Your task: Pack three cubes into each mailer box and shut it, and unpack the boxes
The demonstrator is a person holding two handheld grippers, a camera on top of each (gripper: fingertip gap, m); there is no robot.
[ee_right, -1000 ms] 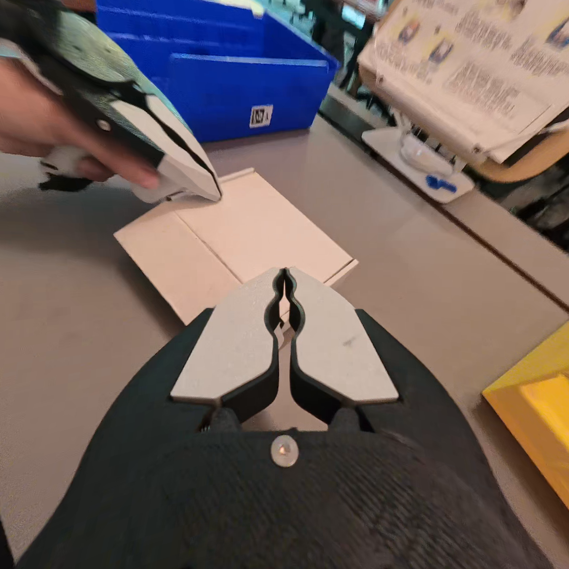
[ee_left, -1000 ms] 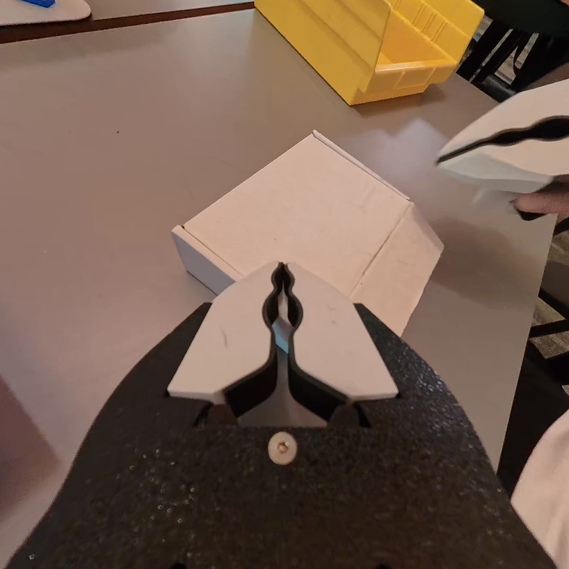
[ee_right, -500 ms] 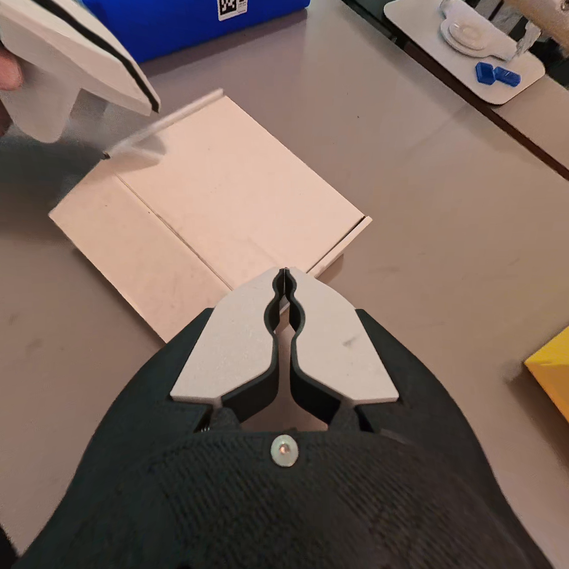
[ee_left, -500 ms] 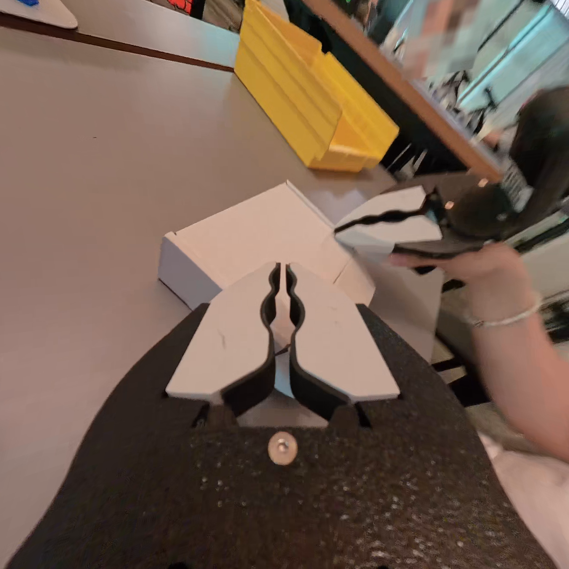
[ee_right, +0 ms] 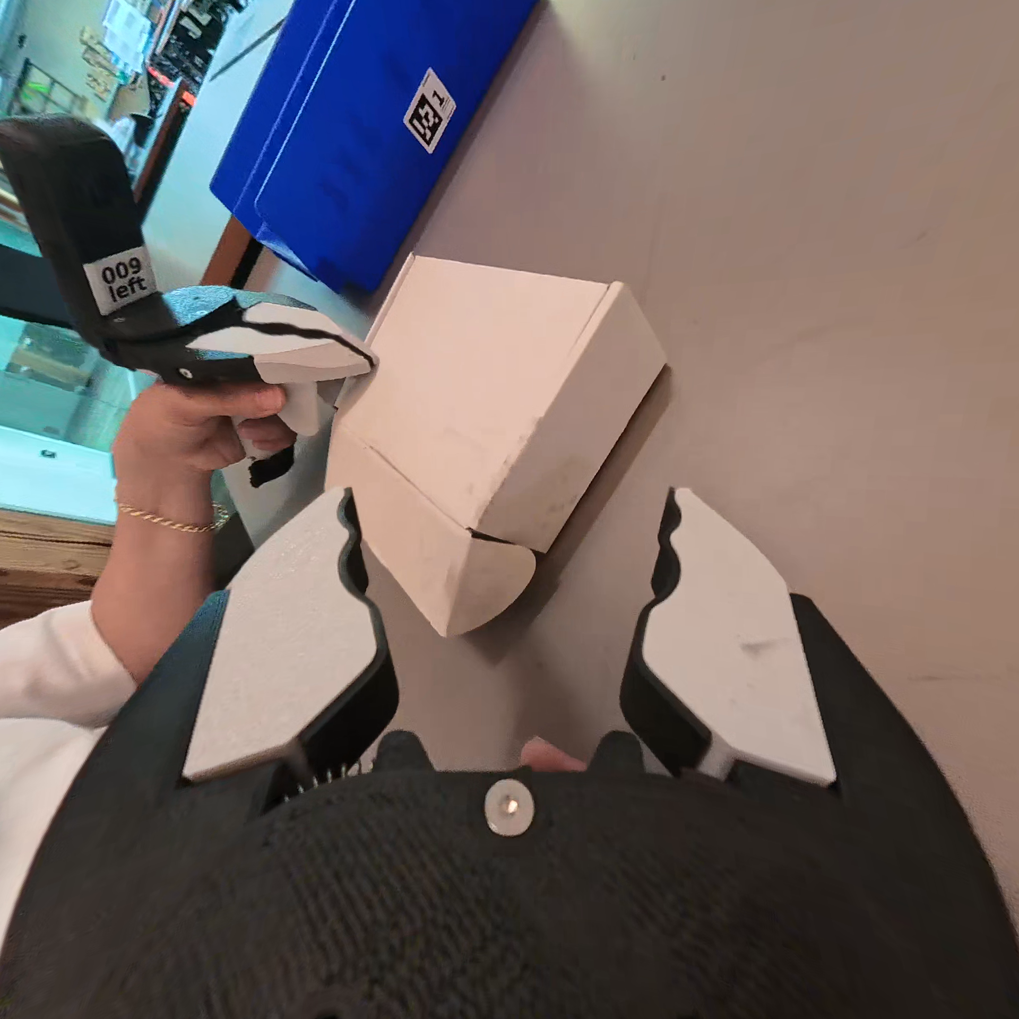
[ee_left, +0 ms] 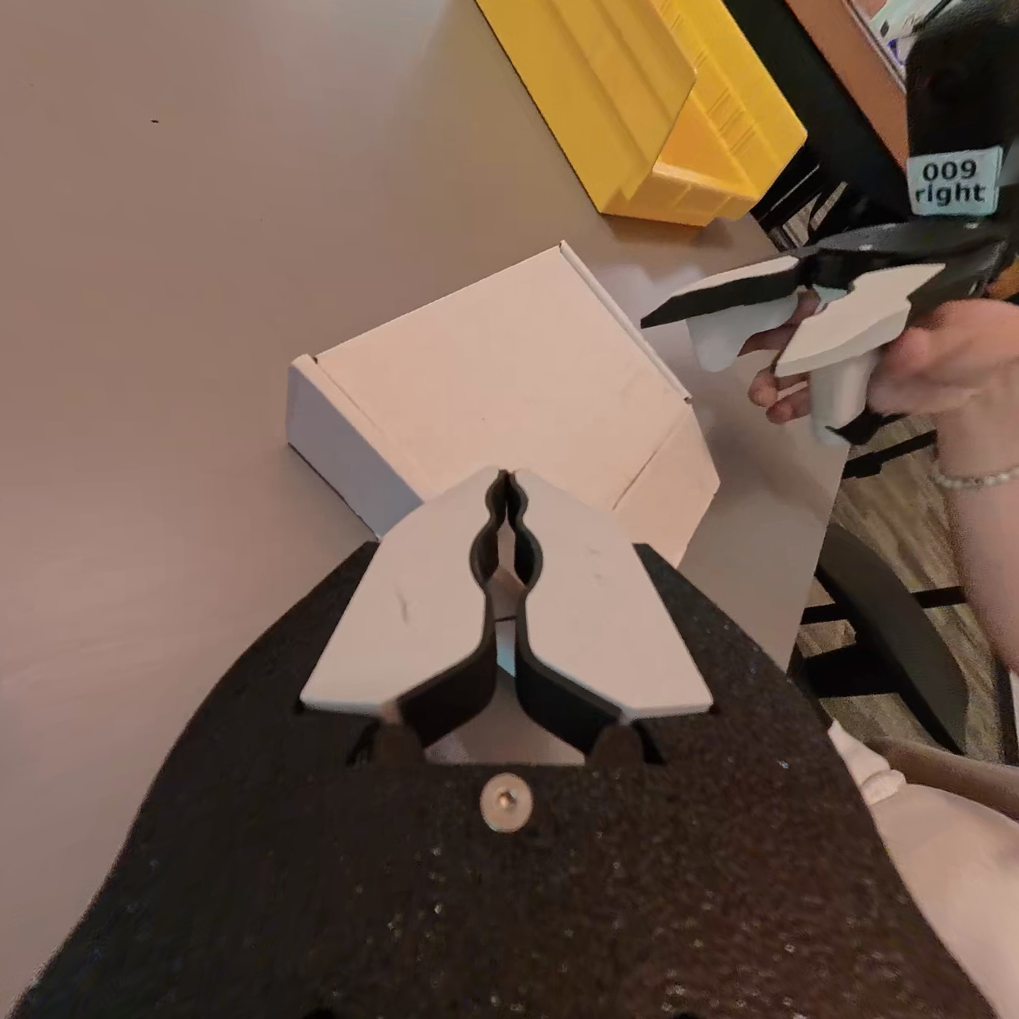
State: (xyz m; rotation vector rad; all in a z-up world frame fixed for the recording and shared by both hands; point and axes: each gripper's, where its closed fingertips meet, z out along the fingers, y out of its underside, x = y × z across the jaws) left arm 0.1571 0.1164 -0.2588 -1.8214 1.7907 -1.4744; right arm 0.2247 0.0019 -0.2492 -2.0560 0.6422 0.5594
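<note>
A white mailer box (ee_left: 496, 397) lies on the grey table with its lid down. Its front flap (ee_left: 667, 496) sticks out toward the table edge. No cubes are in view. My left gripper (ee_left: 504, 477) is shut and empty, with its tips at the box's near top corner. In the right wrist view the left gripper (ee_right: 364, 358) touches the left edge of the box (ee_right: 496, 386). My right gripper (ee_right: 507, 496) is open wide and empty, with its jaws on either side of the flap (ee_right: 441, 568) and its rounded side tab. The right gripper also shows in the left wrist view (ee_left: 711, 344).
A yellow bin (ee_left: 634, 99) stands beyond the box in the left wrist view. A blue bin (ee_right: 358, 138) with a code sticker stands beyond the box in the right wrist view. The table edge (ee_left: 816, 524) runs close to the flap, with a black chair below it.
My right gripper has opened wide and swung round to face the box's flap. My left gripper stays shut at the box's corner.
</note>
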